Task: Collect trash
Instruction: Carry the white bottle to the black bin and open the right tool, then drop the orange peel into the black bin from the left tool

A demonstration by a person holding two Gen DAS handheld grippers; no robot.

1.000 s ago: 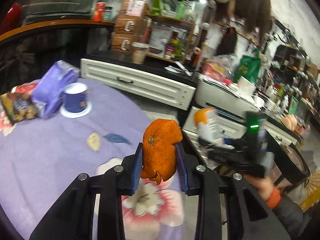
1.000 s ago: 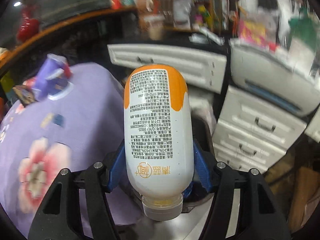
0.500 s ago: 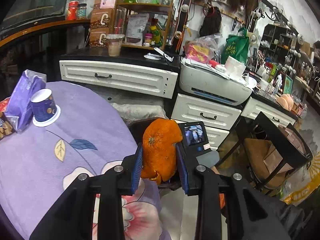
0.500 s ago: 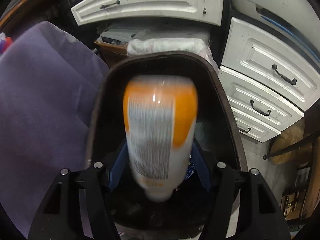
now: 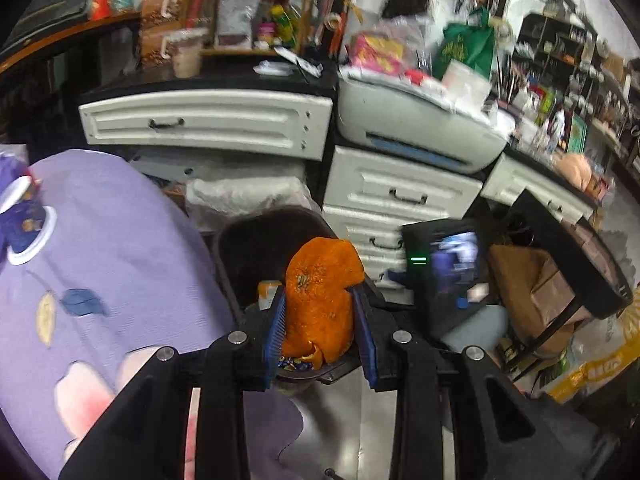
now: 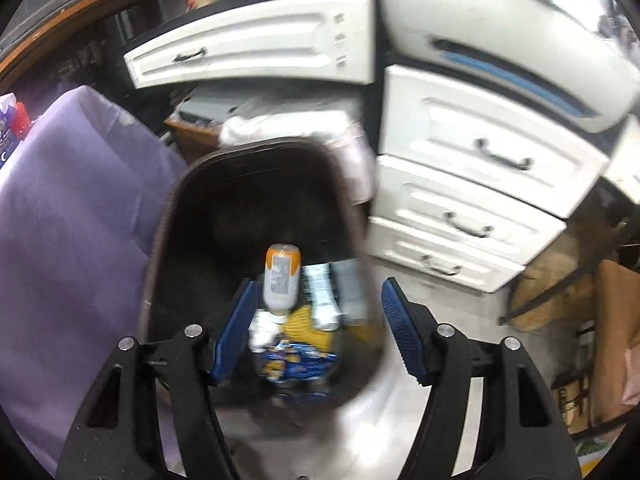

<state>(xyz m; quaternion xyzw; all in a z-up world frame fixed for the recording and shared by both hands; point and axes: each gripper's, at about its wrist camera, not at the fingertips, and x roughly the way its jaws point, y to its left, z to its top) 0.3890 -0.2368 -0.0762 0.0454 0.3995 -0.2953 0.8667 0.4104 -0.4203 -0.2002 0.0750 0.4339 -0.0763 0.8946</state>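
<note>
Left tongs (image 5: 320, 320) clamp the orange peel (image 5: 320, 300) above the bin (image 6: 160, 240); right tongs (image 6: 316, 316) gape above the bottle (image 6: 280, 280) inside. Released short of the bin's rim, the peel may land on the floor.

cluttered home room — white drawers (image 5: 208, 124), packed shelves (image 5: 256, 8), purple floral tablecloth (image 5: 100, 248).

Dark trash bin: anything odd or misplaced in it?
Nothing stands out. The white bottle with the orange end lies in the dark trash bin among wrappers, cap toward the camera. The right gripper is open above it; the left gripper holds the orange peel.
</note>
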